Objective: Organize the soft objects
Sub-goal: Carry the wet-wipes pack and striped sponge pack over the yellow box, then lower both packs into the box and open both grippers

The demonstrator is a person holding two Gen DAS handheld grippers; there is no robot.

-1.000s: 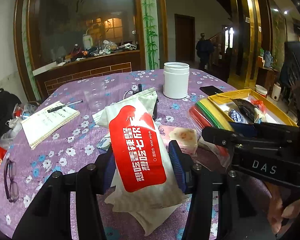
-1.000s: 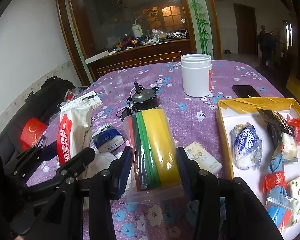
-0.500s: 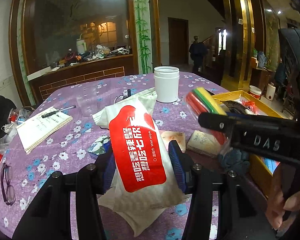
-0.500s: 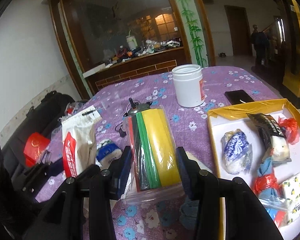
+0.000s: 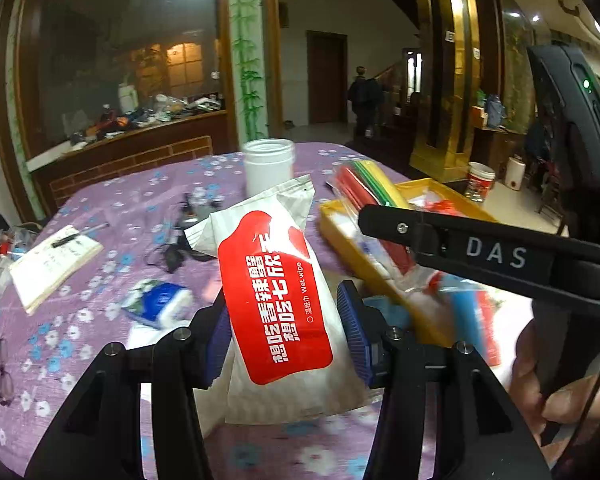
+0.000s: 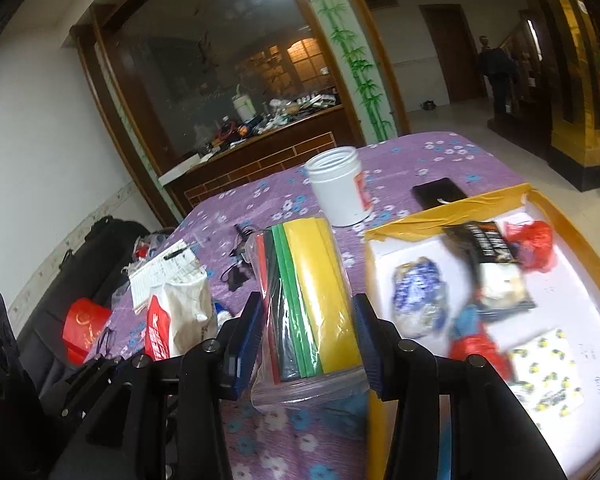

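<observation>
Beside the yellow box (image 6: pixel 572 236), each tool grips a pack: left tool (image 5: pixel 284 340) wet wipes (image 5: pixel 276 300), right tool (image 6: pixel 306 344) colored sheets (image 6: pixel 308 300); slick film could slip free.

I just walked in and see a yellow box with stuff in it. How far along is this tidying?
Partly done. The yellow box already holds several soft packets, including a blue-and-white bag. In hand: the left gripper clamps a wet wipe pack, and the right gripper clamps a bag of coloured sheets, both off the table. Left: a small tissue pack lies on the purple cloth.
</observation>
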